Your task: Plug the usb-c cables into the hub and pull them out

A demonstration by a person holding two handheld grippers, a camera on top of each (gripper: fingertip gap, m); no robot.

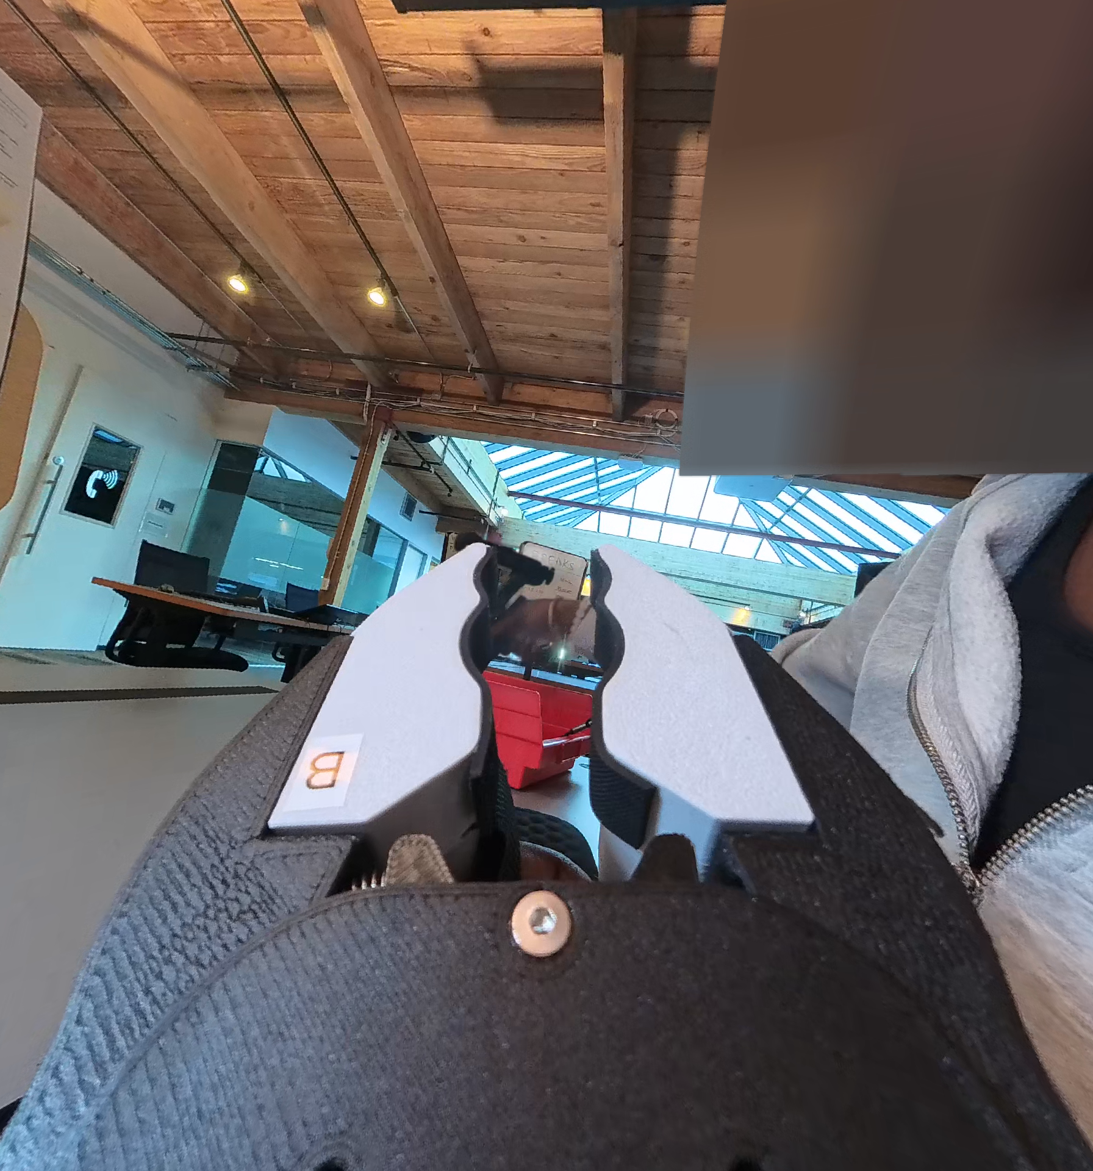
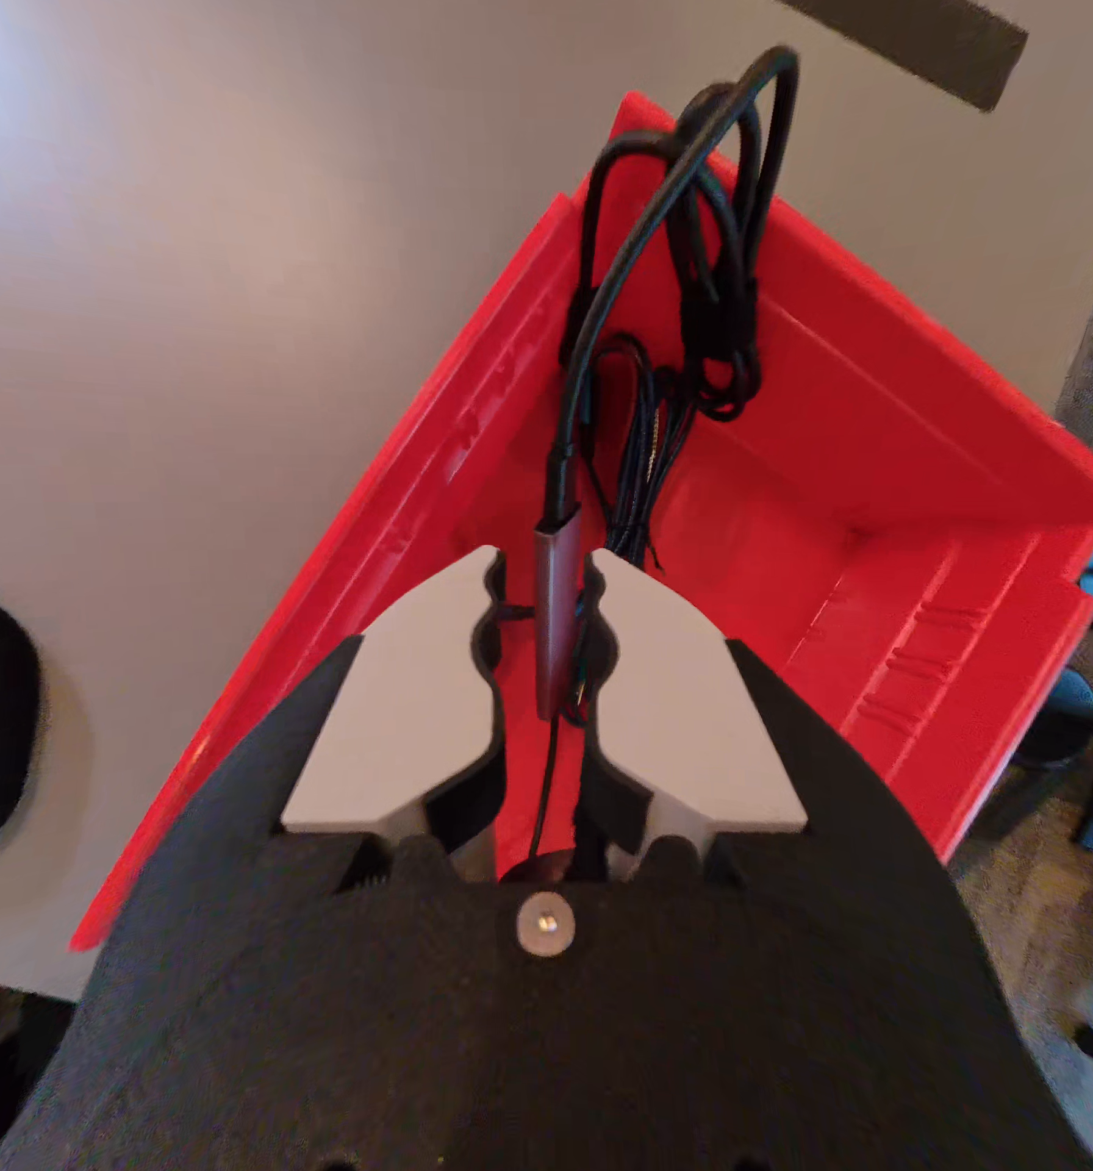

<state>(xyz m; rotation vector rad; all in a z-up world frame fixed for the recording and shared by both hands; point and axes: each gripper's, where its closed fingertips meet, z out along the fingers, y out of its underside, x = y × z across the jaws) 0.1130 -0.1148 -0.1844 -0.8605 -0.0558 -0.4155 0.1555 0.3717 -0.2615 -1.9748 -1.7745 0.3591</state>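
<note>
We cannot confirm contact between the slim grey metal hub and the pale grey fingers of the right gripper; motion blur softens that region. The hub's near end and the thin black lead below it pass out of sight behind the gripper body. The bundle of black usb-c cables is too tangled to count. The red plastic bin is cut by the right edge. In the left wrist view, a small black object near the left gripper tips is unidentifiable, and the bin shows only between the fingers.
</note>
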